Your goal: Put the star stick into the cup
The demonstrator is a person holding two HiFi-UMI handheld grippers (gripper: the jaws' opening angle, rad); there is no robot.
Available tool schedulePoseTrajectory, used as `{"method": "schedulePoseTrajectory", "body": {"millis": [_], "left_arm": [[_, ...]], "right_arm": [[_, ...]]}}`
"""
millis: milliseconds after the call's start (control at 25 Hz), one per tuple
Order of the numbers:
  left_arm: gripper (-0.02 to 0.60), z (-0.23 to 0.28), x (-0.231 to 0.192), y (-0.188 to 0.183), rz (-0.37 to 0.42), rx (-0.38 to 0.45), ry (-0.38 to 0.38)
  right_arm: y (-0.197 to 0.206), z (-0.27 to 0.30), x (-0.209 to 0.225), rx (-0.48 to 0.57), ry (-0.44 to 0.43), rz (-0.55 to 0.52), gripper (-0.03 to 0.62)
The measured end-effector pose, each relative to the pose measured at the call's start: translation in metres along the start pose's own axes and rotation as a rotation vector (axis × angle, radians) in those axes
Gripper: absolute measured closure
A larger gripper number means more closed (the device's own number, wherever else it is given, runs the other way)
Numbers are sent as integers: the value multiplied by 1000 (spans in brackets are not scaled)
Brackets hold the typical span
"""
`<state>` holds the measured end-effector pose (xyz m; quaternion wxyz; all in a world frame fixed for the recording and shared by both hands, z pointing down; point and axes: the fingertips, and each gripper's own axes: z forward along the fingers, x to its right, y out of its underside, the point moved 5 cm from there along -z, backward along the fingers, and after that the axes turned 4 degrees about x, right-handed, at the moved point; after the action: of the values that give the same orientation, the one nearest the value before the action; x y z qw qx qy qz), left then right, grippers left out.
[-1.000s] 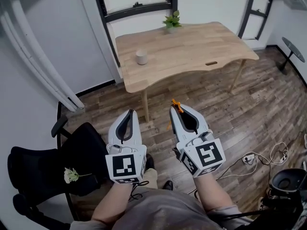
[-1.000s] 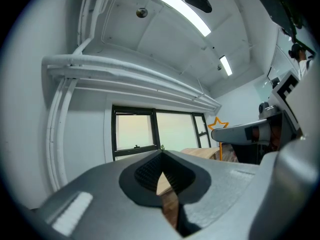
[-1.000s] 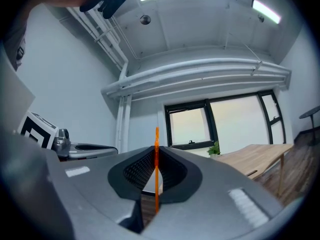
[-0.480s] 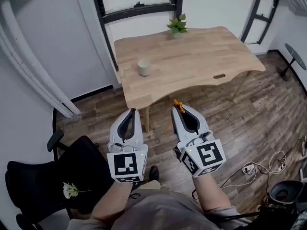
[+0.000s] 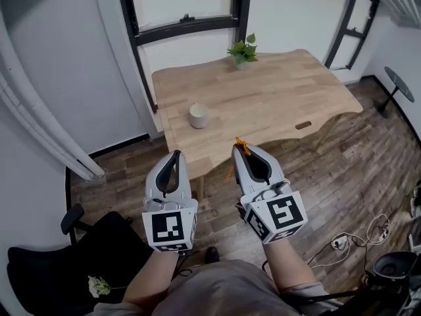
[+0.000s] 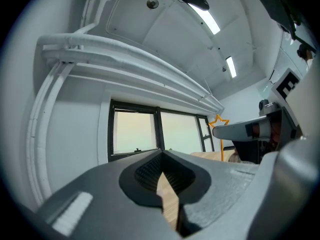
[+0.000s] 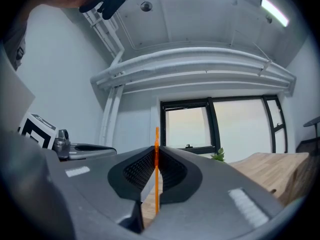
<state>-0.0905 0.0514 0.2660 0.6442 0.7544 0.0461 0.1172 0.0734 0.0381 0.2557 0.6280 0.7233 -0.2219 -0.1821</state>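
You hold both hand-held grippers side by side in front of you, near each other but not touching, above the wooden floor (image 5: 342, 170) and just short of the table's (image 5: 283, 94) near edge.

Your right hand-held gripper (image 5: 241, 149) is pinching the star stick (image 5: 241, 143). In the right gripper view the thin orange shaft stands upright between the two closed jaws, reaching above the tips and running down behind them. In the head view the orange star end pokes out past the jaw tips, and a short piece of shaft shows beside that gripper's left flank. The left gripper view shows the star's outline just above the right gripper's tip.

Your left hand-held gripper (image 5: 176, 154) has its jaws pressed together at the tips, with nothing between them. Only the oval hollow behind the tips lets the table's wood show through.

The cup (image 5: 198, 116), pale and upright, stands on the table near its left edge, toward the near-left corner, well apart from the stick.

A small potted plant (image 5: 242, 50) sits at the table's far edge, by the dark-framed window (image 5: 184, 8). A black chair (image 5: 46, 275) stands at your lower left, and a white flower (image 5: 99, 285) lies on it.
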Motion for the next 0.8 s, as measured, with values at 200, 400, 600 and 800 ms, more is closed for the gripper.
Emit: {"method": "schedulePoseTrajectory", "body": {"millis": [200,400,600,800], "left_arm": [[581,16,-7,14,-8,-27,4],[581,36,-10,30,-4,-60,0],[581,71,-11,46,4,-86,-5],[581,117,-14,57,26,-103,-24]], "right_arm": [[5,15,11,-11,8,0,549],[18,32,27,-26,4,9,549],[36,60,51,-43,-9,36,549],[52,97,86,-66,-25,66,549]]}}
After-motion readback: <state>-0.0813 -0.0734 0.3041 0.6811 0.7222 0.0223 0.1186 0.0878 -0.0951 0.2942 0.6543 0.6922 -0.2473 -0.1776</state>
